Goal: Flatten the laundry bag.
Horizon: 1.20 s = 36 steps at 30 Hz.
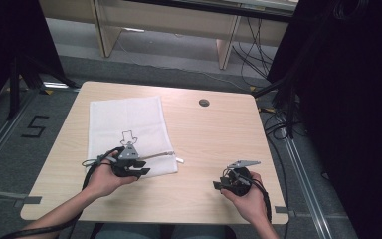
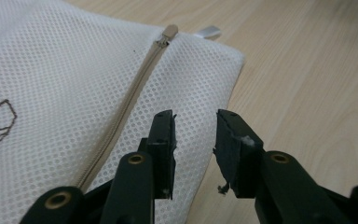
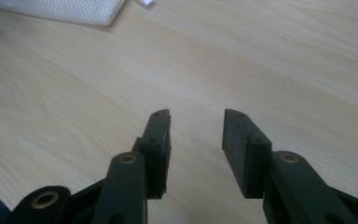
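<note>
A white mesh zip bag (image 1: 127,132) lies flat on the left half of the wooden table (image 1: 214,134). Its beige zipper (image 2: 130,100) runs along the near edge, with the slider (image 2: 169,31) and a white pull tab (image 2: 208,31) at the bag's right corner. My left gripper (image 1: 140,168) hovers over the bag's near right edge, open, with the bag's hem (image 2: 193,119) below the gap and nothing pinched. At the table's near right my right gripper (image 1: 220,185) is open above bare wood (image 3: 196,84), well apart from the bag's corner (image 3: 100,14).
A small dark round grommet (image 1: 204,102) sits in the tabletop near the far edge. A line drawing (image 1: 128,135) is printed on the bag. Cables and dark stands crowd the floor right of the table (image 1: 283,114).
</note>
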{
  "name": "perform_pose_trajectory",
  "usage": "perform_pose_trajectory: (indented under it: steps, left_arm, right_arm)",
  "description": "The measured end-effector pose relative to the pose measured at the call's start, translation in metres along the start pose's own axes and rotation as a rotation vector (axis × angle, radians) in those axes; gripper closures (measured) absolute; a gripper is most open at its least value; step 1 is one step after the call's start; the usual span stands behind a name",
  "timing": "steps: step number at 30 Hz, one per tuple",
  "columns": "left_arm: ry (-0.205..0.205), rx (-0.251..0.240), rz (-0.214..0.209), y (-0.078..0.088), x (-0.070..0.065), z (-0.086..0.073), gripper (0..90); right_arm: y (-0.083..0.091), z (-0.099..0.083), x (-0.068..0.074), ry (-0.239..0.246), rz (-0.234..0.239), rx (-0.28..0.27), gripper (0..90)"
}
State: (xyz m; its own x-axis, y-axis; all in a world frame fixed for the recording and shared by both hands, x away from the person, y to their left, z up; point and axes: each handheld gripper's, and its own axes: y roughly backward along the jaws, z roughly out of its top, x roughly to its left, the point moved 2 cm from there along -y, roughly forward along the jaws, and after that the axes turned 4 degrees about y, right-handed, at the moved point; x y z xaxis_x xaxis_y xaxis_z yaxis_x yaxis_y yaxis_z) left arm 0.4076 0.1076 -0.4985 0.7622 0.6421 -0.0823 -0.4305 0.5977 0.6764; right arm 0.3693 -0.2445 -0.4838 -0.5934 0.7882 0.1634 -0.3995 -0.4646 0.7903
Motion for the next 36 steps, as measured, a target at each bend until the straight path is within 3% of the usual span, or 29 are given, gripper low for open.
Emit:
perform_pose_trajectory:
  steps: [1,2,3,4,5,7,10,15,16,17,22,25,27,28,31,32,33,36]
  left_arm:
    - [-0.02,0.014,0.006,-0.003,0.002,0.002,68.3]
    - [0.002,0.026,0.01,-0.005,0.003,0.002,69.4]
    - [-0.008,0.035,0.014,-0.009,0.005,0.004,69.5]
    - [-0.004,0.042,0.008,-0.013,0.005,0.004,69.3]
    - [0.016,0.049,0.003,-0.016,0.004,0.004,68.6]
    - [-0.004,0.071,-0.007,-0.022,0.002,0.002,66.9]
    - [-0.008,0.104,-0.004,-0.028,0.0,-0.001,66.0]
    - [-0.02,0.105,-0.002,-0.029,0.001,-0.003,68.3]
    - [-0.005,0.1,0.008,-0.03,-0.002,-0.003,69.6]
    - [-0.023,0.1,0.009,-0.029,-0.001,-0.003,70.2]
    - [-0.045,0.116,0.003,-0.028,-0.003,-0.003,77.9]
    - [-0.029,0.111,-0.003,-0.029,-0.004,-0.003,82.6]
    - [-0.047,0.12,-0.008,-0.028,-0.002,-0.003,85.0]
    - [-0.036,0.12,-0.011,-0.028,-0.003,-0.004,86.0]
    - [-0.075,0.139,-0.006,-0.026,-0.003,-0.003,87.6]
    - [-0.06,0.128,-0.005,-0.027,-0.005,-0.003,87.8]
    - [-0.076,0.125,0.0,-0.027,-0.005,-0.003,88.2]
    - [-0.065,0.121,-0.009,-0.026,-0.006,-0.003,88.5]
  right_arm:
    - [-0.001,0.0,0.0,-0.001,-0.001,0.0,62.8]
    - [-0.002,0.0,0.0,-0.007,0.008,0.001,62.8]
    - [-0.002,0.0,-0.001,-0.006,0.014,0.001,62.8]
    - [-0.003,-0.001,-0.001,-0.004,0.009,0.005,62.7]
    - [-0.005,-0.001,0.0,-0.011,-0.04,-0.02,62.7]
    - [-0.002,-0.001,-0.001,-0.001,-0.041,0.011,62.6]
    - [-0.003,-0.001,-0.002,-0.005,-0.042,0.014,62.2]
    - [-0.005,-0.001,-0.001,-0.011,-0.042,0.001,61.9]
    - [-0.005,-0.001,-0.002,0.016,-0.051,-0.012,61.8]
    - [-0.004,-0.001,-0.001,-0.006,-0.041,0.001,61.8]
    - [-0.008,-0.001,-0.001,-0.014,-0.045,-0.02,61.6]
    - [-0.007,-0.001,-0.002,-0.011,-0.039,-0.01,61.5]
    - [-0.006,-0.001,-0.001,-0.012,-0.044,0.002,61.4]
    - [-0.005,-0.001,-0.001,-0.011,-0.042,0.002,61.4]
    - [-0.005,-0.001,-0.002,-0.002,-0.044,-0.002,61.2]
    - [-0.003,-0.001,-0.001,-0.01,-0.041,0.008,61.2]
    - [-0.002,-0.001,-0.001,-0.001,-0.043,0.013,61.1]
    - [-0.002,-0.001,-0.001,-0.011,-0.043,0.013,61.0]
